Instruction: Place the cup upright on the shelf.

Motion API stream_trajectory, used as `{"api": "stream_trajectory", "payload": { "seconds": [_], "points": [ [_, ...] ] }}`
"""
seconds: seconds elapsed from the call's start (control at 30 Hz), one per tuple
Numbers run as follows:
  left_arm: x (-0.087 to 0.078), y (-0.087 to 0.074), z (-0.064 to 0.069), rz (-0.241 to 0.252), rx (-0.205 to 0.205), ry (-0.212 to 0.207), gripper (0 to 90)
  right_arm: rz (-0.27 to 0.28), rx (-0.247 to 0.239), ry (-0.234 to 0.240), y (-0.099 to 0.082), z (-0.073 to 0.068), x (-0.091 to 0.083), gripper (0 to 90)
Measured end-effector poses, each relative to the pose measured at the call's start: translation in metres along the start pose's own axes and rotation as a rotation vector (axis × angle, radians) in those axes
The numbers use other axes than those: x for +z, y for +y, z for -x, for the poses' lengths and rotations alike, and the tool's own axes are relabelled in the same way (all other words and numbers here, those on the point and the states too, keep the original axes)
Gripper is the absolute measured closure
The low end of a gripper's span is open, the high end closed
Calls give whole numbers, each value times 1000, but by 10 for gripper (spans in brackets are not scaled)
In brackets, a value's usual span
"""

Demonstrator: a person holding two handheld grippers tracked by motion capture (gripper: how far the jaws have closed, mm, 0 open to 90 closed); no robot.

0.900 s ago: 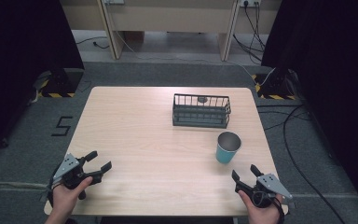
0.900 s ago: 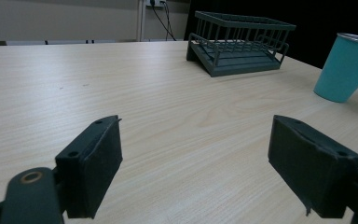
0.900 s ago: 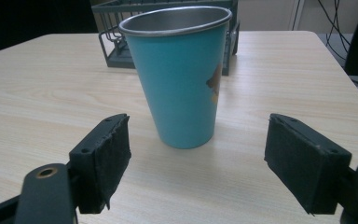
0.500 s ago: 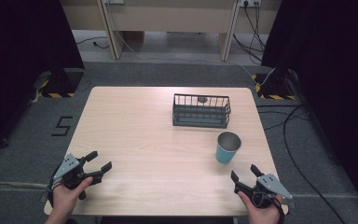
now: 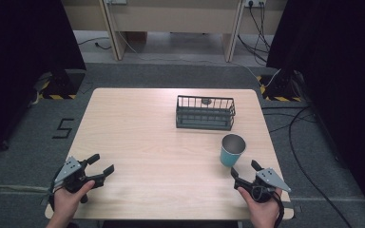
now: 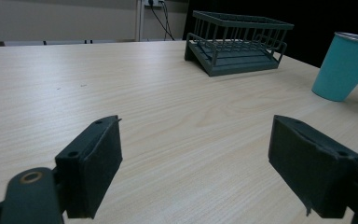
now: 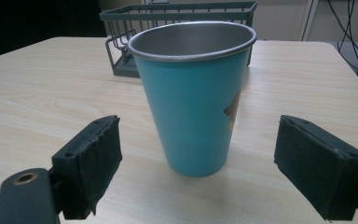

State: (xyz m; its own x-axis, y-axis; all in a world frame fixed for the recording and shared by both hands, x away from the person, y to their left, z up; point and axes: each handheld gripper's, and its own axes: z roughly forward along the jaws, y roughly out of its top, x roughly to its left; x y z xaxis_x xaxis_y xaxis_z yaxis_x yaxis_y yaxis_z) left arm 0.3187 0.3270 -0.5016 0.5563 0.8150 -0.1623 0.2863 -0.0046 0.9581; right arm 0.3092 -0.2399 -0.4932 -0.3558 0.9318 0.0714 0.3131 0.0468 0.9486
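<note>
A teal metal cup [image 5: 232, 149] stands upright on the right side of the wooden table [image 5: 142, 128]. Just behind it toward the person, my right gripper [image 5: 245, 169] is open, its jaws spread wider than the cup [image 7: 195, 93], which stands a short way ahead of them. A dark wire rack [image 5: 205, 112] sits at the back right of the table. My left gripper [image 5: 101, 164] is open near the front left corner, nothing between its jaws. From the left gripper view the rack [image 6: 235, 42] and the cup [image 6: 342, 65] lie far ahead to the right.
A small dark object [image 5: 206, 100] lies inside the rack. Cables [image 5: 304, 142] run over the grey floor to the right of the table. Black curtains hang on both sides, and yellow-black striped bases [image 5: 52, 96] stand near the table's back corners.
My right gripper has edged a little forward and left toward the cup. The left gripper has hardly moved.
</note>
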Motion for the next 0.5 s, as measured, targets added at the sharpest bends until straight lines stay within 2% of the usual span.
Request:
{"api": "stream_trajectory", "payload": {
  "seconds": [0.5],
  "points": [
    [0, 0, 0, 0, -2, 0, 167, -11, -15, 5, 13, 1, 27, 154]
  ]
}}
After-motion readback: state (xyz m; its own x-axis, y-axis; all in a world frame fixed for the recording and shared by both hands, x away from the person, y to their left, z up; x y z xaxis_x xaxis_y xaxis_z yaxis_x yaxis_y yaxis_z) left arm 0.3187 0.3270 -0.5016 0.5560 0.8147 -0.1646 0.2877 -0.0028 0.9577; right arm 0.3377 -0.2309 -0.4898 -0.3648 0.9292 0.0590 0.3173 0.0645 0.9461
